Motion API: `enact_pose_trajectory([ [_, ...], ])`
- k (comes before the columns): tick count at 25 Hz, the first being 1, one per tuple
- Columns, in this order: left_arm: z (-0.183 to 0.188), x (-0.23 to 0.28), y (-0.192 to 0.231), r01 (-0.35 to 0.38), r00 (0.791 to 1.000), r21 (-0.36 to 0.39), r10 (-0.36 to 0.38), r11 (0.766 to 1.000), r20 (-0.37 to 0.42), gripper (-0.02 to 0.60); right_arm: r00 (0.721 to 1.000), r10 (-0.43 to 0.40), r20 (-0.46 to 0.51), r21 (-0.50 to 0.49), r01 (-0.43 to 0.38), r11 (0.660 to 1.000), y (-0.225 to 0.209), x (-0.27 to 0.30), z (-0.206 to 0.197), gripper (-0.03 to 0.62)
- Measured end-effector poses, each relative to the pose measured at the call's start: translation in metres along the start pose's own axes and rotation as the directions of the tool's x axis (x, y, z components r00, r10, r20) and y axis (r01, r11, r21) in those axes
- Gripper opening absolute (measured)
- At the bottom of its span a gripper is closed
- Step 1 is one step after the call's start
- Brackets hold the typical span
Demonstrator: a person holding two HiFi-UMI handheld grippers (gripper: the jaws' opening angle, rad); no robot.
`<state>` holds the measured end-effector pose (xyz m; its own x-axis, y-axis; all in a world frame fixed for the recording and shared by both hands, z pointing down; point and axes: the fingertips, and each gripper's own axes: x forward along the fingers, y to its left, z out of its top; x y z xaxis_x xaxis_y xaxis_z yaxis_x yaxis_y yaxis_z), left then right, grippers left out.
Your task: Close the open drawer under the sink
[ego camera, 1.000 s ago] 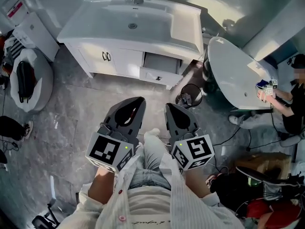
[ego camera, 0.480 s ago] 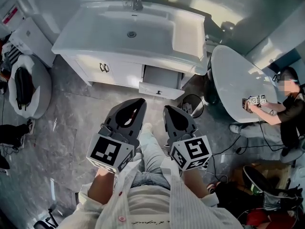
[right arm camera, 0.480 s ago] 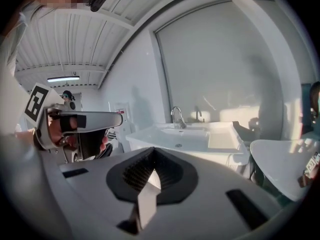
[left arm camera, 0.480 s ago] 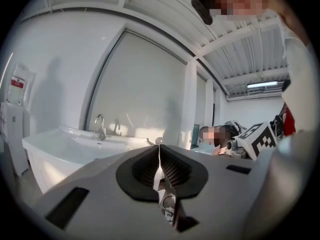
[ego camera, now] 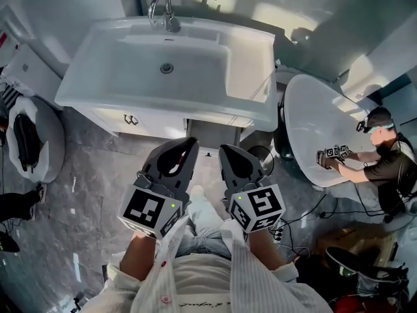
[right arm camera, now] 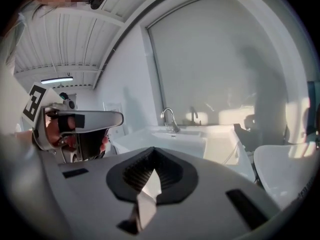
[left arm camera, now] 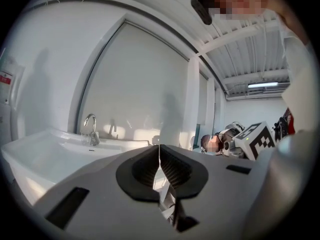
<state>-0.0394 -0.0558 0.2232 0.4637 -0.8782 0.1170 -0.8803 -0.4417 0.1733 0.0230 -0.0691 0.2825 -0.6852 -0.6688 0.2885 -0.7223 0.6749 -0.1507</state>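
Drawer (ego camera: 210, 135) ahead of right gripper (ego camera: 230, 154)

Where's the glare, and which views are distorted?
Head view: sharp, with sun patches on the wall behind the sink; the table is nearly blown out. Left gripper view: strong fisheye and black vignette, faucet still legible, mosaic patch at the top. Right gripper view: same fisheye and vignette, bright sun patch at right.

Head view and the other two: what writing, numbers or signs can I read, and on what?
Shirt hem: a line of print, too small to read.
Red label: too blurred to read.
Left cube, right cube: black square patterns, no words.
Nothing reads plainly.
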Motion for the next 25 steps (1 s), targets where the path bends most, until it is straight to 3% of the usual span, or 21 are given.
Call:
enact_pose_trajectory([
  [12, 0.018, 0.061, 0.028, 0.049, 0.999, -0.003, -0.049, 0.999, 0.002, 0.018, 1.000, -0.023, -0.009, -0.009, 0.023, 1.000, -0.039, 0.048, 0.022, 0.009],
  [25, 0.028, 0.086, 0.047, 0.204, 0.978, 0.022, -0.203, 0.979, -0.044, 0.018, 0.987, -0.161, 0.003, 0.043, 0.161, 0.986, -0.048, 0.071, 0.034, 0.009],
])
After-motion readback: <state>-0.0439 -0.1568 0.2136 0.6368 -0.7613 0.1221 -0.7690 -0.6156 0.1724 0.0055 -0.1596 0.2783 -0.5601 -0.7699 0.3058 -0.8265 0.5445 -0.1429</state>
